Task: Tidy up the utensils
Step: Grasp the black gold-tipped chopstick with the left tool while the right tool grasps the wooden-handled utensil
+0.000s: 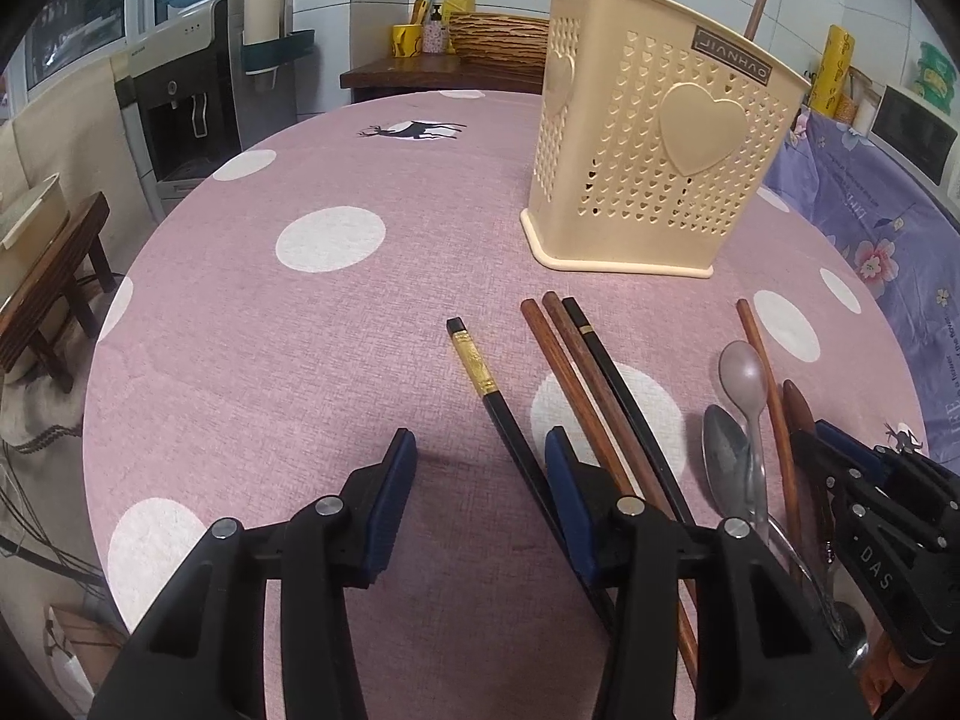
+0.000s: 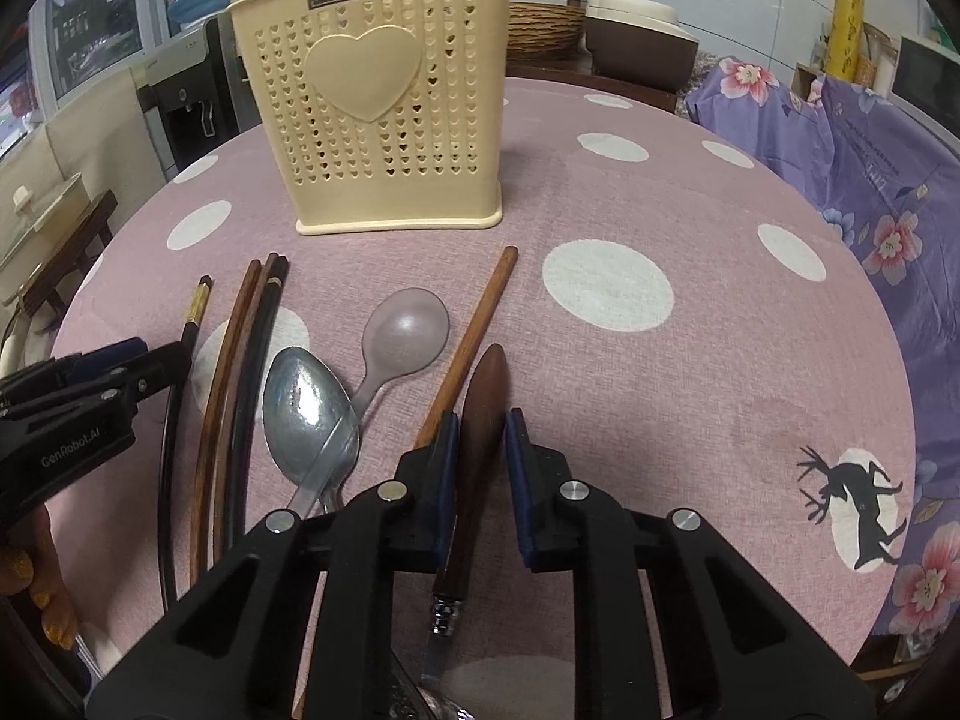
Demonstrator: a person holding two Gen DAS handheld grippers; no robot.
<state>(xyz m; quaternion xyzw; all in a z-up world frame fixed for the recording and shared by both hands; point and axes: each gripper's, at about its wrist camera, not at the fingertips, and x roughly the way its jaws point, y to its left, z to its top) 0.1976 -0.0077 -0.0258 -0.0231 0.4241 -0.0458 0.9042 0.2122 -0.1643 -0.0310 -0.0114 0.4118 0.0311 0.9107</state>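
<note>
The right gripper [image 2: 477,468] has its jaws narrowed around the dark wooden handle [image 2: 480,420] of a utensil that lies on the pink dotted tablecloth [image 2: 690,408]; whether the pads really press it I cannot tell. The left gripper [image 1: 480,468] stands half open over the cloth, holding nothing, with a black chopstick [image 1: 480,372] just beside its right finger. The cream holder [image 2: 384,120] stands upright behind the chopsticks and two spoons [image 2: 306,414].

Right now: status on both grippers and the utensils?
Right gripper closing around wooden-handled utensil, contact unclear. Left gripper open, black chopstick between jaws. Holder upright behind; spoons still on table.
</note>
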